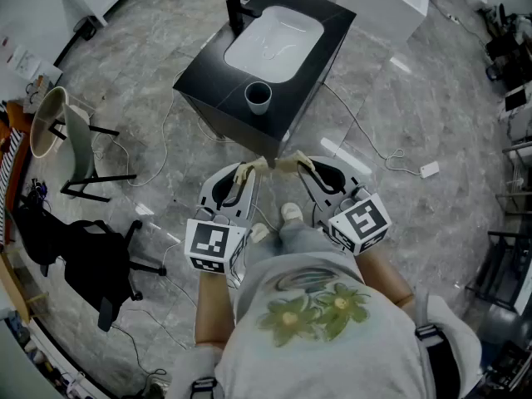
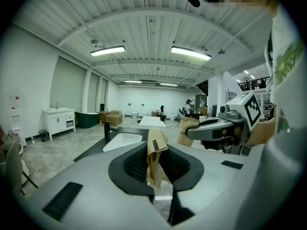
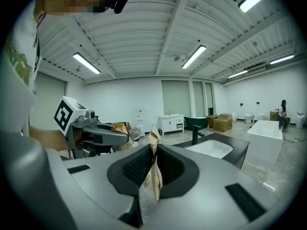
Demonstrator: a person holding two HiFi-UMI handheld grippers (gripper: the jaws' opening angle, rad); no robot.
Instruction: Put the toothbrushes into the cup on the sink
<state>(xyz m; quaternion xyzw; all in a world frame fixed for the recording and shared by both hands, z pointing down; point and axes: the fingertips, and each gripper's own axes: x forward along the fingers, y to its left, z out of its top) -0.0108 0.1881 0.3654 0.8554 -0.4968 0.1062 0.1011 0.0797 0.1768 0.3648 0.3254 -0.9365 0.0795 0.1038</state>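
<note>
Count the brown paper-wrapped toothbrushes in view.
2. One brown paper-wrapped toothbrush is clamped in the left gripper, the other toothbrush in the right gripper. None shows in the grey cup, though its inside is partly hidden.

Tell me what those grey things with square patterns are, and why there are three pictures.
They are hand-held grabbing tools. A person holds the left gripper and the right gripper. One picture comes from a camera on the person's head, looking down. The other two come from cameras riding on the tools. Ahead stands a black sink with a cup on it. Each pair of jaws is shut on tan paper: the left packet and the right packet, probably wrapped toothbrushes.
</note>
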